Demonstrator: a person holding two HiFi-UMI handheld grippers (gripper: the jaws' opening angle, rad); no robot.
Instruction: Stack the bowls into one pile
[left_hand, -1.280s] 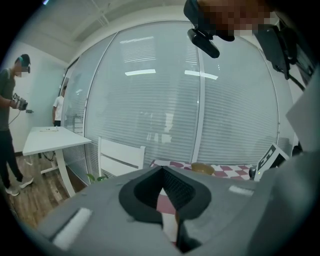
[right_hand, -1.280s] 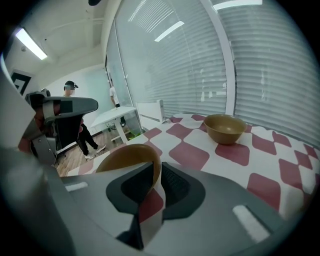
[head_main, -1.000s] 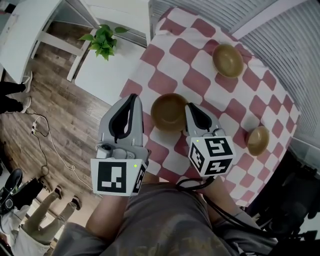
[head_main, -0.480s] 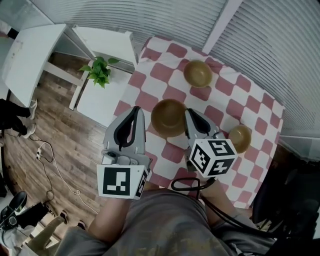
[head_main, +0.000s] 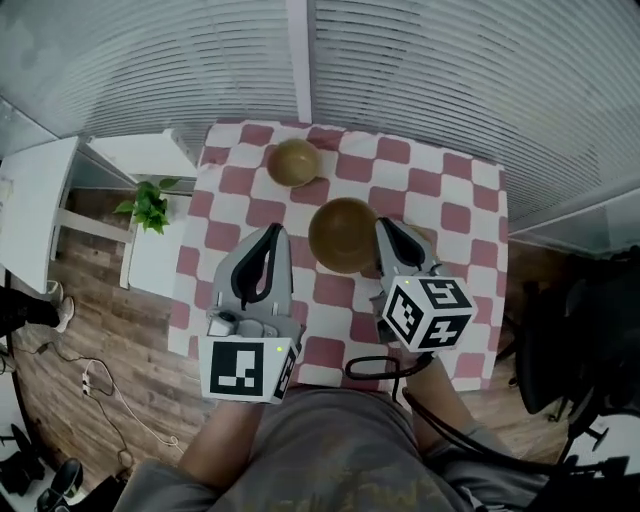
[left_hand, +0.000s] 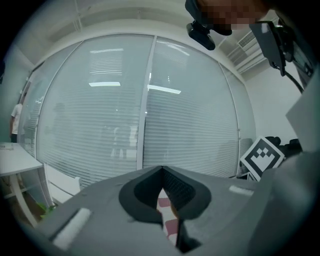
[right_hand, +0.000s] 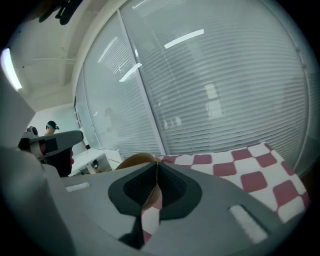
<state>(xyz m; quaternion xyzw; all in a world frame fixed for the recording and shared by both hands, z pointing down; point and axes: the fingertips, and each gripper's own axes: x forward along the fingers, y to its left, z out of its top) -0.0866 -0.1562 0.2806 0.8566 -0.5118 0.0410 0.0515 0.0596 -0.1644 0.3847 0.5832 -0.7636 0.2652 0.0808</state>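
Right gripper view alone shows fingers (right_hand: 172, 189) pinching bowl (right_hand: 131, 161) rim; left gripper (left_hand: 161, 172) fingers together.

The head view looks from above the person steeply down on the checked worktop (head_main: 455, 190), with the left gripper (head_main: 270, 233) and the right gripper (head_main: 386, 226) close below it and the blind-covered glass wall (head_main: 450, 80) along the top. The left gripper view sits close behind its own jaws and faces almost level at that wall, catching only a sliver of worktop between the jaws and the right gripper at its right edge. The right gripper view, as near its jaws, tilts lower and shares wall, worktop and the bowl (right_hand: 133, 161) with the head view.
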